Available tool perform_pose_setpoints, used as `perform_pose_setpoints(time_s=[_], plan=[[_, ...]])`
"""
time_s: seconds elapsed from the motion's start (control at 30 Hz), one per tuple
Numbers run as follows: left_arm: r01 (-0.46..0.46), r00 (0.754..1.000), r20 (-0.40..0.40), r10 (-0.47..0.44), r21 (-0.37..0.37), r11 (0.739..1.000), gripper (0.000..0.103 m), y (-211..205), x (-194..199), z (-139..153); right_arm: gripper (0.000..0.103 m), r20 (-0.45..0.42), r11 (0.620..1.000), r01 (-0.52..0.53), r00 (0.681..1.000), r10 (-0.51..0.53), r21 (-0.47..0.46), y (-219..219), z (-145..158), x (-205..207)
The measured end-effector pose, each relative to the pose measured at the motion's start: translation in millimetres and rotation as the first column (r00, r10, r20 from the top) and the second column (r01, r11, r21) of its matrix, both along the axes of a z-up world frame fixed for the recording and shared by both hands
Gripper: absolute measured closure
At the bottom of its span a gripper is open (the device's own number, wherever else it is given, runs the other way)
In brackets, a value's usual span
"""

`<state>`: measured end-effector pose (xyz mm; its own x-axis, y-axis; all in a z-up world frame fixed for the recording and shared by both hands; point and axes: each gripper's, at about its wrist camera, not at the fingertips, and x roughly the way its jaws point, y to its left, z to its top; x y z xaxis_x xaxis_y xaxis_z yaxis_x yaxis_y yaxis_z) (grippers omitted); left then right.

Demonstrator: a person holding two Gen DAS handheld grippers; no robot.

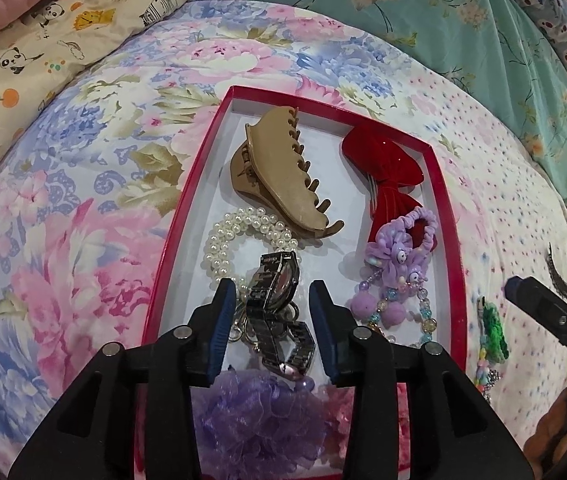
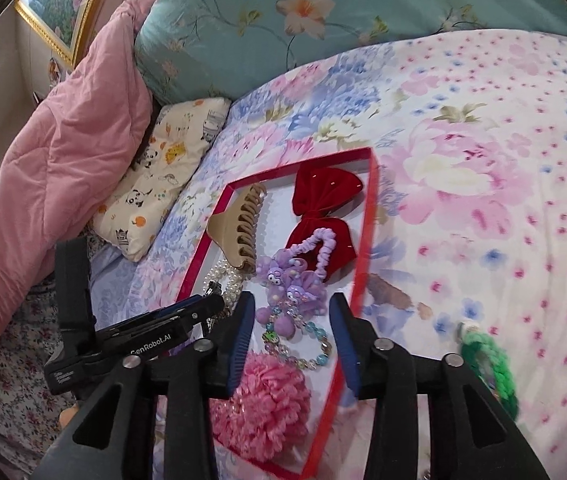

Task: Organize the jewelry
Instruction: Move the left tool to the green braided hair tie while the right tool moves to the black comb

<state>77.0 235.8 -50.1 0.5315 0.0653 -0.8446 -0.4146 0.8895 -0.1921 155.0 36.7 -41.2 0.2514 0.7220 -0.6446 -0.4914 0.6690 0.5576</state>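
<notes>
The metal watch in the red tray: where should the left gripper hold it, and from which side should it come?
Grip the watch across its case, coming from above along the line the left gripper already points. The case stands on edge between the open fingers, narrow enough to pinch, while the folded band below is loose and tangled with the pearl bracelet.

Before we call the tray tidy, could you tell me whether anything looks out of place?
Yes: a green braided piece lies on the bedspread outside the red tray, to its right, while the clip, bow, pearls and watch sit inside. Both grippers, left and right, are open above the tray.
</notes>
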Motion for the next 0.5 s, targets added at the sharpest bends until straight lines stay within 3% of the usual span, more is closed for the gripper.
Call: perform_pose_setpoints(time_s=[0.1, 0.23, 0.5], plan=[[-0.002, 1.0, 0.014, 0.002, -0.001, 1.0, 0.06, -3, -7, 7, 0.052, 0.001, 1.0, 0.024, 1.0, -0.024, -0.003, -18, 2, -1], [-0.002, 0.999, 0.036, 0.002, -0.001, 1.0, 0.047, -7, -15, 18, 0.049, -0.007, 0.997, 0.07, 0.998, -0.07, -0.016, -50, 0, -4], [0.03, 0.998, 0.048, -0.029, -0.018, 0.999, 0.041, -35, -30, 29, 0.047, -0.027, 0.982, 0.184, 0.982, -0.185, -0.039, -115, -5, -13]])
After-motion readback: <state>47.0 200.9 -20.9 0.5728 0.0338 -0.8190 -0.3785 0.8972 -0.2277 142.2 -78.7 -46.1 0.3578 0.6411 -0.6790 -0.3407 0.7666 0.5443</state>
